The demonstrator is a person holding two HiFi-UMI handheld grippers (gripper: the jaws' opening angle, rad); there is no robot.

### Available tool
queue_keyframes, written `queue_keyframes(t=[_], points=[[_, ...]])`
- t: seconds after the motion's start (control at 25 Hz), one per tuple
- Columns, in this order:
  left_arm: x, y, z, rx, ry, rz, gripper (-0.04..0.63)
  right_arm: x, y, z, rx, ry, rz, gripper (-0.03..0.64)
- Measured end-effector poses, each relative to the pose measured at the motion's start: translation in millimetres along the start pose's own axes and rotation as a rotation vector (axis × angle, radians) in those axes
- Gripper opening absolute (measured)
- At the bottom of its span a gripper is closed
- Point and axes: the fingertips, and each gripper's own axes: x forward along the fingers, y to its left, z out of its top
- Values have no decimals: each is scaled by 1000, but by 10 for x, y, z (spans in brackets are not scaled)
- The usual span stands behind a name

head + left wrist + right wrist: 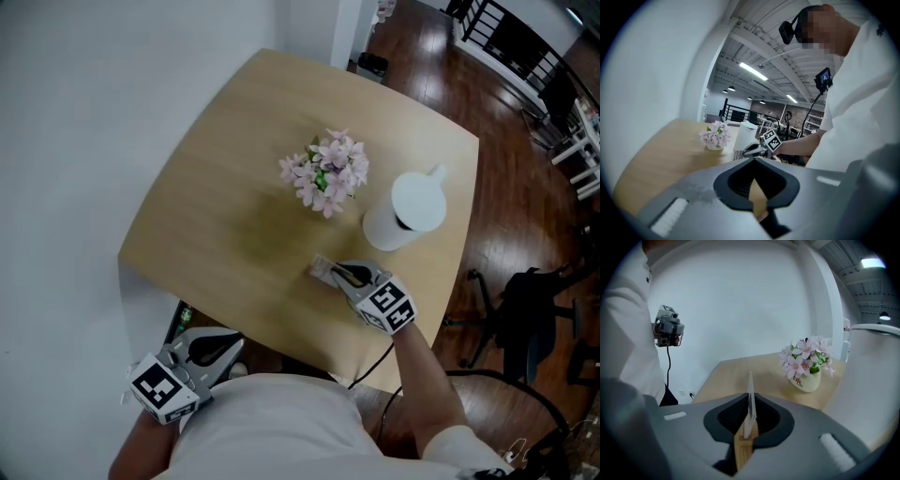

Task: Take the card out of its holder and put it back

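Down near the front edge of the table, toward its near right corner: right tool, jaws pressed in from both sides and pinching the white card. Card upright, seen edge-on in the right gripper view, its lower end seated in the slot of the small wooden holder. Holder flat on the table, directly under the jaw tips. Forearm behind the right tool reaching in over the near edge.

Off the table altogether, below and outside the near left corner: left tool, close against the person's white shirt. Jaws pressed together, nothing between them, only a sliver of tan wood visible past them in the left gripper view. Aimed over the near edge toward the right tool.

About the middle of the table: pot of flowers, cream-coloured, pink and white blooms, well apart from the holder. Closer to the right edge: white jug, lid on, upright, near the right tool but not touching it.

Beyond the right edge: dark wooden floor.
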Motion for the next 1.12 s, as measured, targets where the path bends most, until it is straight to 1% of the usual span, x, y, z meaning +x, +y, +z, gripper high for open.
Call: queue_keyframes(t=[0.24,0.56,0.92,1.12], points=[[-40,6,-48,-18,-8,20,2,-11,26,37,17,-10,33,26],[-149,-5,-97,-28,-26,24,2,-141,10,273,12,-38,21,21],[-424,-31,-166,-6,-71,15,2,-421,132,668,-55,-73,-51,21],[-714,-68,-282,13,-103,9,2,-512,444,894,-92,-88,-81,21]])
